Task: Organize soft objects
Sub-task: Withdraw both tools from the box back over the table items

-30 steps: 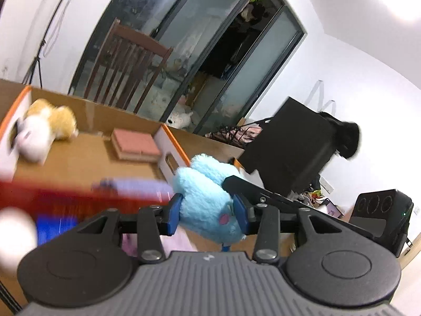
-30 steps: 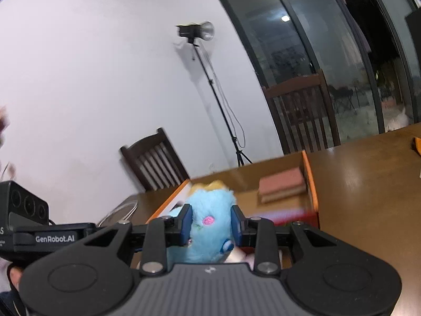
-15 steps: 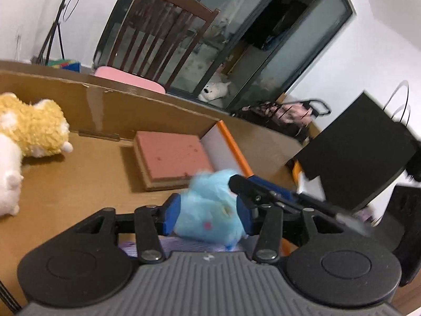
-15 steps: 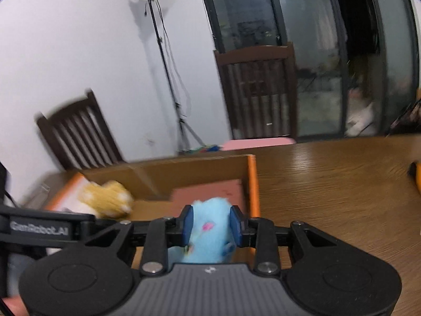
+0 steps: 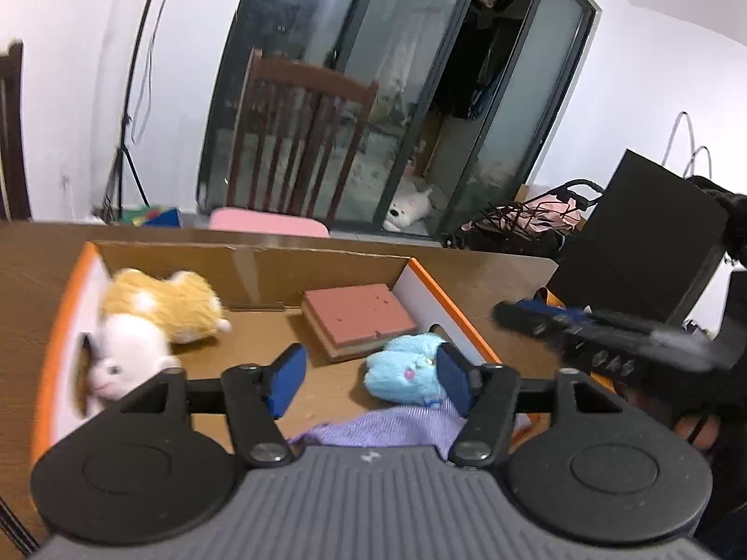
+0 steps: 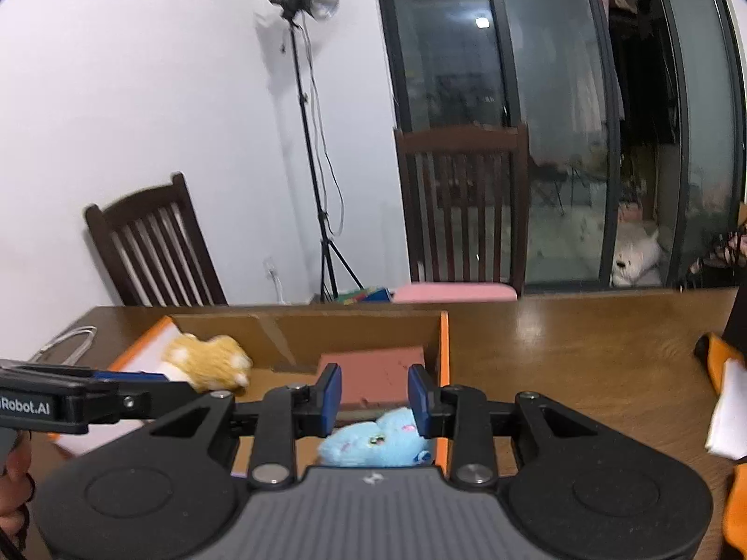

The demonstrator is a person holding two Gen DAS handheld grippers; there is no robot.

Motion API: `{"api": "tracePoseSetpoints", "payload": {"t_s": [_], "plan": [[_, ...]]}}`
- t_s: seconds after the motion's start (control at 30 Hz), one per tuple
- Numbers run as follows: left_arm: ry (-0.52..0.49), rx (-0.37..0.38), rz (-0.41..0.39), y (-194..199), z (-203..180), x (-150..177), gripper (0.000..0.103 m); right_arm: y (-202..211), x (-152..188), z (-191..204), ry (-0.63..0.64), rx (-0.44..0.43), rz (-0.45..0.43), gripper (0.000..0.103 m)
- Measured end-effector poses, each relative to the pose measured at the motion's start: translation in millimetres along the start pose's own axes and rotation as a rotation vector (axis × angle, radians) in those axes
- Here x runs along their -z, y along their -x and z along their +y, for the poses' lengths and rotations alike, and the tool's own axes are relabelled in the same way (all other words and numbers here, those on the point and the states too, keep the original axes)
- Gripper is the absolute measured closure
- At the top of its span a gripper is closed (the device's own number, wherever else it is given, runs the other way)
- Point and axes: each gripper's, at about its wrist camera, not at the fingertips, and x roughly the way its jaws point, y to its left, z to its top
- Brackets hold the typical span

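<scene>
Left gripper (image 5: pixel 369 380) jaws opening, nothing clamped; right gripper (image 6: pixel 375 400) part-open, empty, angled down

A box (image 5: pixel 448 301) sits on the desk (image 6: pixel 583 350); inside, a block (image 5: pixel 357 317) lies at the back right, a plush (image 5: pixel 406 371) before it, two plushes (image 5: pixel 154 317) left; chairs (image 6: pixel 462 205) stand behind.

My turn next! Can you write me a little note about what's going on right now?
Left gripper: jaws opening, letting go of the fluffy light-blue plush toy; only its right pad is near it.
Right gripper: open, nothing between its pads; the blue toy lies below it.
Done: blue toy, yellow-and-white plush toy, pink sponge block and purple cloth are in the orange-edged cardboard box.
Left: no other soft toys show on the table.
</scene>
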Motion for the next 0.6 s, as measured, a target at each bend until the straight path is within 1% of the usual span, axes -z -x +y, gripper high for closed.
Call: {"api": "tracePoseSetpoints", "payload": {"t_s": [0.1,0.13,0.2,0.23,0.27,0.33,0.4,0.43,0.47,0.5,0.53,0.57,0.6], "plan": [[-0.050,-0.053,-0.057,43,-11,12,0.031,41,-2,8,0.030,-0.008,-0.044,0.072],[-0.056,-0.058,-0.075,57,-14,16,0.029,55,-2,11,0.041,-0.010,-0.058,0.072],[-0.064,-0.061,-0.108,86,-20,23,0.027,82,-1,16,0.061,-0.011,-0.085,0.068],[-0.073,-0.062,-0.131,101,-23,27,0.025,98,2,21,0.073,-0.010,-0.102,0.061],[-0.084,-0.073,-0.155,117,-26,32,0.023,110,3,24,0.084,-0.007,-0.116,0.051],[-0.120,-0.102,-0.204,147,-33,43,0.019,137,10,33,0.102,0.006,-0.155,0.039],[-0.151,-0.130,-0.252,174,-39,58,0.016,163,21,42,0.124,0.014,-0.185,0.037],[-0.165,-0.142,-0.274,187,-43,68,0.012,174,26,45,0.129,0.013,-0.195,0.034],[-0.174,-0.154,-0.293,198,-46,77,0.009,185,33,49,0.138,0.007,-0.206,0.028],[-0.179,-0.171,-0.309,208,-50,87,0.006,197,41,53,0.147,-0.001,-0.220,0.026],[-0.182,-0.189,-0.325,217,-53,97,0.002,209,51,57,0.149,-0.006,-0.240,0.020],[-0.185,-0.202,-0.341,226,-57,108,0.001,219,59,61,0.153,-0.010,-0.254,0.015],[-0.185,-0.219,-0.356,235,-60,120,0.000,228,69,65,0.154,-0.014,-0.268,0.013]]}}
